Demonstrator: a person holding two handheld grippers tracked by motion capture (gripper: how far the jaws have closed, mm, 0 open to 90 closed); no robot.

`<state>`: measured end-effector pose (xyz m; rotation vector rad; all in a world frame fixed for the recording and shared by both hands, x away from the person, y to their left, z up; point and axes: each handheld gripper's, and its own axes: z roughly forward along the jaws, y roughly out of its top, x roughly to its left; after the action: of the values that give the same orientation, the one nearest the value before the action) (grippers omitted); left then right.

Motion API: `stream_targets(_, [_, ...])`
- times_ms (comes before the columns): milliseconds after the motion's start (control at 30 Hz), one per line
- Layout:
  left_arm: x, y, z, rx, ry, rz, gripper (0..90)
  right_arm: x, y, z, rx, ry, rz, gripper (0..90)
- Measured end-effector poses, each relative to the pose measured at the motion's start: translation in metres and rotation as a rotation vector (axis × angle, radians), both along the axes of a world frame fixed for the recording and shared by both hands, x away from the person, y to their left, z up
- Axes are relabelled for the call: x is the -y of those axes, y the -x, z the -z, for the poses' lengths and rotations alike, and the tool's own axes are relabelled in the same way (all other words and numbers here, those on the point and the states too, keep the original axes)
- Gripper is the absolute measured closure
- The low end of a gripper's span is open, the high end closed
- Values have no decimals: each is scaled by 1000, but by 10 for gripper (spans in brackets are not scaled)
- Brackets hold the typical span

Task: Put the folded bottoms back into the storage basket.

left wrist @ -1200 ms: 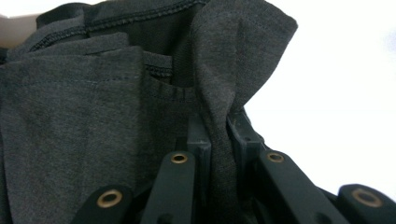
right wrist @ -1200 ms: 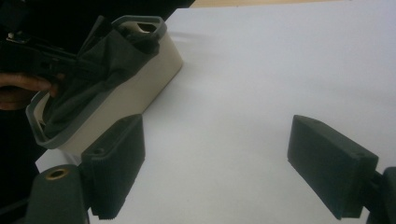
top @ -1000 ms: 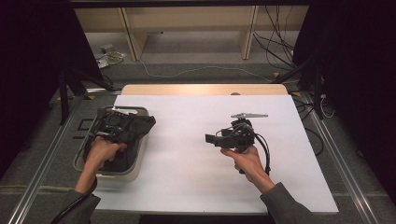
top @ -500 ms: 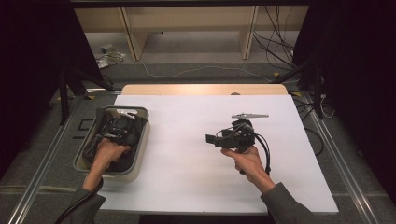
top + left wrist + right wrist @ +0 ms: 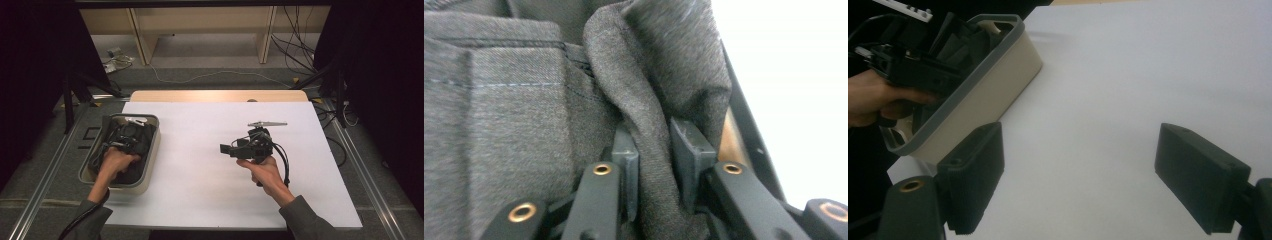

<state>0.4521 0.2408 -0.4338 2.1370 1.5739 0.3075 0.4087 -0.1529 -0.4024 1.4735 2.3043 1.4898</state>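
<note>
A dark grey cloth [image 5: 141, 142] lies bunched inside the beige bin [image 5: 154, 141] at the table's left. My left gripper [image 5: 121, 144] reaches down into the bin among the cloth. In the left gripper view a fold of the grey cloth [image 5: 514, 110] still runs up between the pads of the left gripper [image 5: 654, 135], whose jaws have just been opening and stand slightly apart. My right gripper [image 5: 226, 149] hovers over the white table to the right of centre, pointing left. In its own view the right gripper [image 5: 1078, 150] is wide open with nothing between its jaws.
The beige bin [image 5: 983, 95] with its grey rim sits ahead of the right gripper, with the left gripper [image 5: 908, 65] and hand in it. A white sheet [image 5: 210, 200] covers the table. Cables and wooden legs lie on the floor beyond the far edge.
The cloth, earlier heaped over the bin's far right rim, now lies down inside it. The left hand has drawn a little nearer inside the bin. The right gripper has kept still.
</note>
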Motion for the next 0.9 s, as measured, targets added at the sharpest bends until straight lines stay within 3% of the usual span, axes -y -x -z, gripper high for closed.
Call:
stream_targets(200, [-7, 7, -18, 16, 54, -8, 598, 2, 0, -1, 2, -3, 8, 206])
stream_targets(300, [-9, 13, -27, 34, 53, -24, 550, 1, 1, -1, 7, 1, 6, 206])
stream_targets(533, [-10, 29, -30, 8, 43, -29, 498, 1, 2, -3, 17, 9, 10, 205])
stream_targets(633, [-11, 35, -22, -12, 34, -17, 605, 2, 2, -4, 18, 8, 12, 205])
stream_targets(767, [-7, 30, -11, -33, 5, -15, 776, 2, 2, -3, 15, 10, 17, 206])
stream_targets(900, [0, 25, 1, -56, -36, 8, 813, 0, 2, -2, 17, 16, 10, 206])
